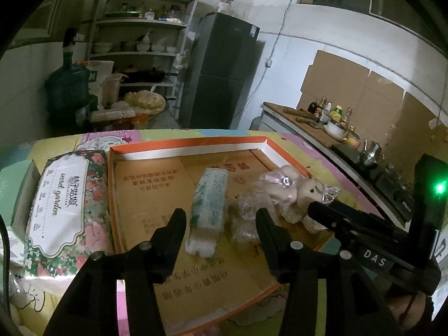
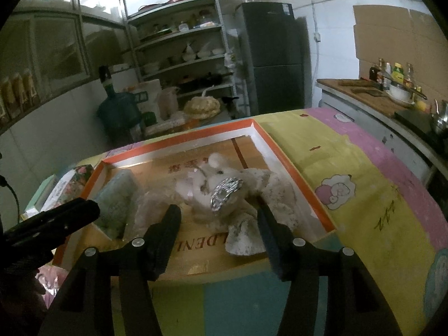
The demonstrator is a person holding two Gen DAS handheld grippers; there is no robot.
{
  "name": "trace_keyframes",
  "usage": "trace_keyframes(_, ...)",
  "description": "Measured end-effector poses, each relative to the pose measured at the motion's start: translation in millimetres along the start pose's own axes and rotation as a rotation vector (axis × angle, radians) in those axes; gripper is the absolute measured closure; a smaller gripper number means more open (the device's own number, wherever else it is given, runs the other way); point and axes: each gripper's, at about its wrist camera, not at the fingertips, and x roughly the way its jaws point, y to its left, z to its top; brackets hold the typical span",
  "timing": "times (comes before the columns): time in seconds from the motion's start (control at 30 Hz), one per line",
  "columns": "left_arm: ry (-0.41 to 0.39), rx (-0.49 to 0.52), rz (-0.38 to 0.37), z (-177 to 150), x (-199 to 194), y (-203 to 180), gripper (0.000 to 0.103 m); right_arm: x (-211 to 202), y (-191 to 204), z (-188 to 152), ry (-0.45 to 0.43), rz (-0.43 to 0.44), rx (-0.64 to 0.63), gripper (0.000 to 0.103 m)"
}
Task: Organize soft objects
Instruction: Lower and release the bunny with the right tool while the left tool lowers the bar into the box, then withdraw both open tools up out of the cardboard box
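Note:
A shallow orange-rimmed box [image 1: 196, 143] [image 2: 296, 168] lies on the table. Inside it, side by side, lie a green-and-white tissue pack [image 1: 208, 210] [image 2: 116, 204], a clear plastic packet [image 1: 246, 215] and a white plush toy [image 1: 291, 196] [image 2: 201, 193] with a silver crown [image 2: 225, 193]. My left gripper [image 1: 221, 224] stands open over the tissue pack and the packet, its pads clear of both. My right gripper [image 2: 218, 212] is open around the plush toy's crowned head and, in the left wrist view, reaches in from the right. A floral tissue pack [image 1: 64, 204] [image 2: 79, 172] lies outside the box, to its left.
A cartoon-print cloth [image 2: 364, 184] covers the table. A pale green box [image 1: 19, 193] sits beyond the floral pack. A counter [image 1: 302, 123] with bottles, a bowl and a kettle runs along the right. A dark fridge [image 1: 224, 72], shelves and a water jug [image 1: 67, 89] stand behind.

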Motion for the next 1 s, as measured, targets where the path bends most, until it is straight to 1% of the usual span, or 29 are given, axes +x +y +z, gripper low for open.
trace_keyframes(0.17,-0.021,0.003,-0.018,1.1,-12.5,-1.3,0.051,-5.9,-0.1,-3.0,-0.003,-0.006,0.009,0.045)
trace_keyframes(0.23,-0.032,0.008,-0.034,1.7,-18.7,-0.8,0.049,-9.5,-0.4,-4.0,-0.008,-0.005,0.014,0.045)
trace_keyframes(0.3,-0.044,0.013,-0.048,1.8,-26.6,-0.8,0.046,-14.7,0.9,-5.5,-0.017,-0.007,0.021,0.044)
trace_keyframes(0.4,-0.057,0.019,-0.07,0.7,-38.8,0.5,0.046,-25.8,1.5,-7.7,-0.04,-0.004,0.034,0.044)
trace_keyframes(0.5,-0.07,0.032,-0.067,0.1,-49.2,-0.1,0.046,-35.7,4.3,-9.6,-0.063,0.005,0.05,0.043)
trace_keyframes(0.57,-0.088,0.052,-0.031,-1.2,-57.5,-1.1,0.046,-41.6,9.1,-10.7,-0.073,0.012,0.045,0.043)
trace_keyframes(0.63,-0.115,0.075,0.024,-3.4,-67.5,-1.8,0.046,-45.9,15.1,-11.3,-0.077,0.016,0.032,0.043)
trace_keyframes(0.93,-0.166,0.093,0.114,-7.8,-100.1,8.1,0.046,-59.9,51.4,-17.6,-0.091,0.045,-0.02,0.043)
trace_keyframes(0.97,-0.169,0.09,0.119,-8.2,-102.6,10.7,0.046,-61.3,56.0,-18.4,-0.091,0.05,-0.026,0.039)
trace_keyframes(1.0,-0.171,0.086,0.128,-8.8,-106.3,14.1,0.046,-62.5,59.4,-18.8,-0.092,0.054,-0.029,0.034)
